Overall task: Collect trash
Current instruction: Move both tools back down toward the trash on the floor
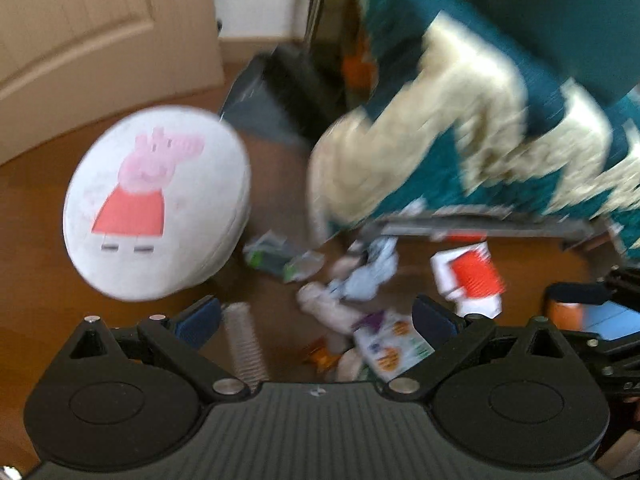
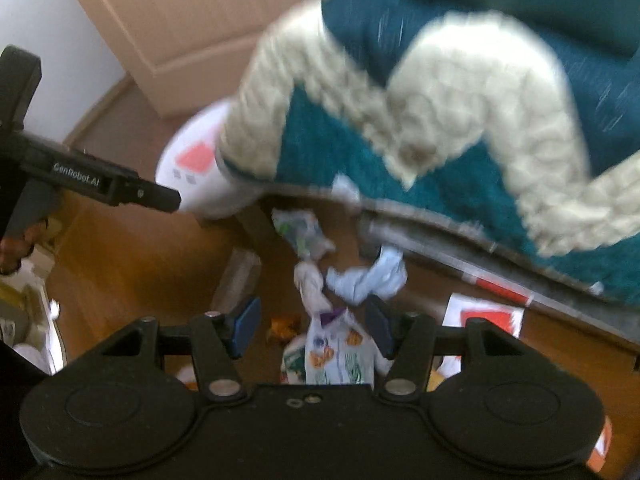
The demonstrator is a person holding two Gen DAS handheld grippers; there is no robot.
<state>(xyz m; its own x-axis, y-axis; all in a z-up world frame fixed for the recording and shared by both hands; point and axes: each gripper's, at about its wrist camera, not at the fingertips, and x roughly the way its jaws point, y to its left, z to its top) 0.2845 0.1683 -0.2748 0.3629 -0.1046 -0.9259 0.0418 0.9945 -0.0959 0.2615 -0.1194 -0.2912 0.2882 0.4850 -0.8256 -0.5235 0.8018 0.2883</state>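
Both tools pointed steeply down at a wooden floor (image 1: pixel 48 208) strewn with litter, and the pictures were smeared with blur.

From the left wrist view, the left hand-held gripper (image 1: pixel 316 318) stood wide with nothing between its blue pads. A white round stool with a cartoon pig (image 1: pixel 156 204) sat at its ten o'clock. A ribbed pale tube (image 1: pixel 246 344) lay just inside the left finger. The trash spread from twelve to two o'clock: a green-and-clear wrapper (image 1: pixel 280 258), a crumpled light-blue tissue (image 1: pixel 370 274), a red-and-white carton (image 1: pixel 470 280). A printed white bag (image 1: pixel 394 344) lay right by the right finger.

From the right wrist view, the right hand-held gripper (image 2: pixel 316 328) also stood wide and empty. An orange scrap (image 2: pixel 284 326) lay on the floor between its fingers, beside the printed bag, which reached under the tool's body. The blue tissue lay at twelve o'clock, just past the tips. A teal and cream knitted throw (image 2: pixel 440 112) hung over the furniture edge from twelve to three o'clock.
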